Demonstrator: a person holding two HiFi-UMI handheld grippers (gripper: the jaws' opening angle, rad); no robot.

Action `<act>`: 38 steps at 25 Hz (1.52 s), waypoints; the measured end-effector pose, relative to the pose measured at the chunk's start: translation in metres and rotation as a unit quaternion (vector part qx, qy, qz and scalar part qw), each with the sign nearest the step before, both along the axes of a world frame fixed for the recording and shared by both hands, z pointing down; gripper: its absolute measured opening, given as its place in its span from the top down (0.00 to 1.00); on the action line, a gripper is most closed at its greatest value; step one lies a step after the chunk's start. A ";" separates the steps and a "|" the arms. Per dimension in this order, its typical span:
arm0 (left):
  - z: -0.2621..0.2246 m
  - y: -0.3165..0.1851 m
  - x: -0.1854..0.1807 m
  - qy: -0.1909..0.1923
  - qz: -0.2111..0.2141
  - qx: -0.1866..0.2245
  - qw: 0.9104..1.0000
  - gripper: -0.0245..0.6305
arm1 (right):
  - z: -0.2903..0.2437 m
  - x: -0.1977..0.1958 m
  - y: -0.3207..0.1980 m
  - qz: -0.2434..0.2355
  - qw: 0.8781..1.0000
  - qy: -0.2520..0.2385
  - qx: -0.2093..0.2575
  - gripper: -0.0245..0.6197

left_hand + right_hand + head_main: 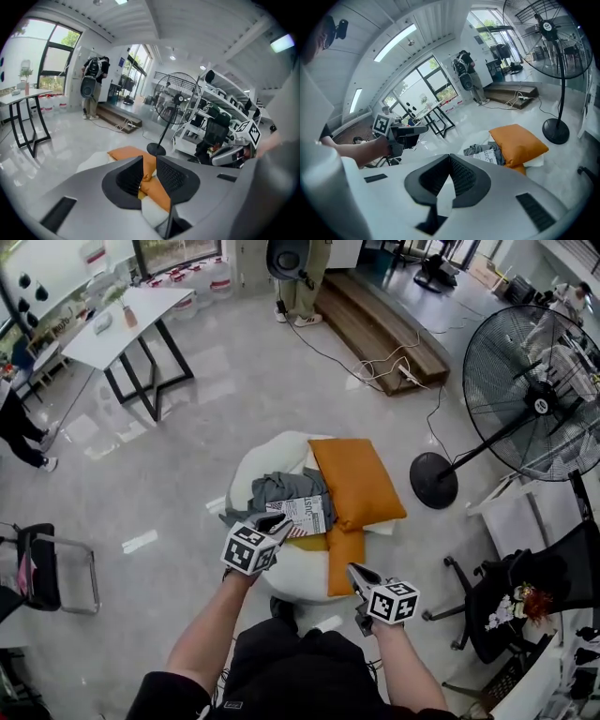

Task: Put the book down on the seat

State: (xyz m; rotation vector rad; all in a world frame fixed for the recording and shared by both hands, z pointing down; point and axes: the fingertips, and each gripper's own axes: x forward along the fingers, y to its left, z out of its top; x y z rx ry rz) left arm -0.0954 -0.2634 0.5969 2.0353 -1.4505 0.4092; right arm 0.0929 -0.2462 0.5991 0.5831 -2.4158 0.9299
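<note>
Book (307, 515): frame centre, flat on seat (279, 450), just right of left gripper (278, 522), whose jaws stand slightly apart, empty. Right gripper (356, 573): lower right of book, closed, empty.

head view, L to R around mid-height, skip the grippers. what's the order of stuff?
Black folding chair → grey garment → book → orange cushion → fan's round base → black office chair.
</note>
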 end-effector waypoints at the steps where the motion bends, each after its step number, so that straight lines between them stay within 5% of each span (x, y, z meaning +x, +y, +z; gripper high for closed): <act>1: -0.011 0.007 0.002 0.002 -0.007 0.006 1.000 0.83 | -0.005 0.003 0.005 -0.003 1.000 -0.004 0.002 0.94; 13: -0.080 0.088 0.130 0.014 -0.011 0.049 0.999 0.88 | -0.063 0.106 0.086 -0.002 0.998 -0.063 0.030 0.94; 20: -0.108 0.138 0.172 0.000 -0.008 0.069 0.998 0.91 | -0.081 0.156 0.120 0.017 0.995 -0.090 0.036 0.94; 30: -0.160 0.174 0.171 -0.008 -0.007 0.113 0.994 0.94 | -0.123 0.144 0.135 0.004 0.991 -0.103 0.089 0.94; 38: -0.180 0.179 0.102 -0.027 0.010 0.128 0.991 0.94 | -0.155 0.075 0.124 0.015 0.987 -0.101 0.125 0.94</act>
